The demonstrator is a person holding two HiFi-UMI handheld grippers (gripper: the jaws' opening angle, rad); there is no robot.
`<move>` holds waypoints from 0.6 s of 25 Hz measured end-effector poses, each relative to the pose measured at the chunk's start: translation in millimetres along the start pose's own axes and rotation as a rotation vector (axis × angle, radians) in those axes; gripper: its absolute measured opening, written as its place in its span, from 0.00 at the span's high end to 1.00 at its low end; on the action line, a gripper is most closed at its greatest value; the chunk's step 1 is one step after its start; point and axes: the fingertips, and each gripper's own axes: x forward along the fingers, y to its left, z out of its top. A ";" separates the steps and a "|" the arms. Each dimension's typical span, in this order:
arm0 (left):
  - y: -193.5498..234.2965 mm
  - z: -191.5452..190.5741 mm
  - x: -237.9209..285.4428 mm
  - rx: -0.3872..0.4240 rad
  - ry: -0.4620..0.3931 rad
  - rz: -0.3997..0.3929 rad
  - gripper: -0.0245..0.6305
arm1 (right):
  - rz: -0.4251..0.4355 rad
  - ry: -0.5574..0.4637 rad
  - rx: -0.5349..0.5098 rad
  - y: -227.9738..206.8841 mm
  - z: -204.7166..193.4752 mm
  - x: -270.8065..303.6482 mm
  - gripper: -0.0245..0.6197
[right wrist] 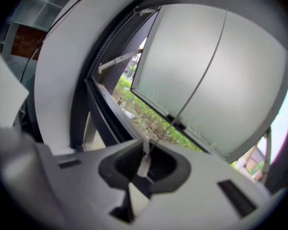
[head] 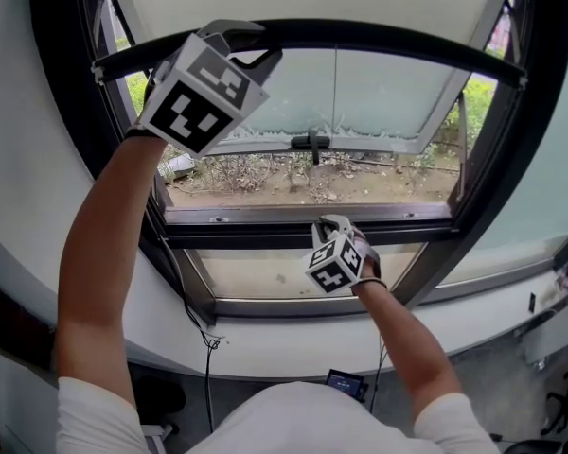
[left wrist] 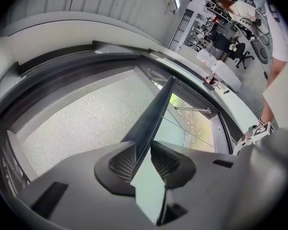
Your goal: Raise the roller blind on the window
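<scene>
We hold stiff, light bottom bar [left wrist: 156, 110] clenched in left gripper [left wrist: 143, 163]. Right gripper [right wrist: 145, 165] pinches white toggle [right wrist: 143, 166] of thin, limp pull cord [right wrist: 198, 91]. Cord likely slippery, so bar is surer hold.

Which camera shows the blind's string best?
The right gripper view: the string runs across the window down to its white pull, pinched in the right tool. The head view shows only a thin line above that tool. The left gripper view doesn't show it that I can find.

Left hand-held gripper [head: 249, 45] raised, right hand-held gripper [head: 333, 225] low, both gripping.
</scene>
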 end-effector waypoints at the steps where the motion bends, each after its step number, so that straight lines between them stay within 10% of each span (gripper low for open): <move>1: 0.1 2.0 -1.1 -0.006 -0.013 0.005 0.80 | -0.001 0.001 -0.007 0.6 -0.2 -1.3 0.88; 15: -47.9 17.6 -16.2 -0.093 -0.132 -0.046 0.80 | -0.036 0.008 -0.029 -2.4 -6.9 -13.0 0.88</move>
